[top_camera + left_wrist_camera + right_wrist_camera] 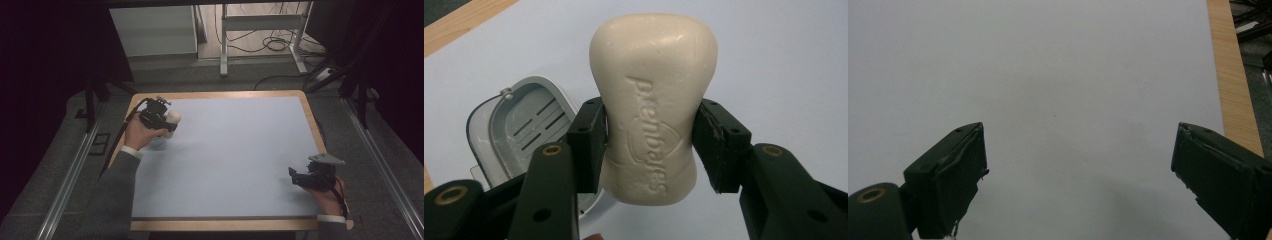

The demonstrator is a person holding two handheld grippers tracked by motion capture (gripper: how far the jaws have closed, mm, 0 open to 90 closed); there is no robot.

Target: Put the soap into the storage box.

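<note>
Cream-coloured soap bar sits clamped at its narrow waist between the pads of the left gripper, centre of the left gripper view. A grey soap dish lies below it at middle left on the pale blue mat. At lower right of the high view, the right gripper has its jaws spread wide, with nothing between them.

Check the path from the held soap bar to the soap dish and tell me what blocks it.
Nothing visible blocks it. The left gripper clamps the soap bar at its waist, above the mat. The grey soap dish lies open beside it, its slotted tray bare.
</note>
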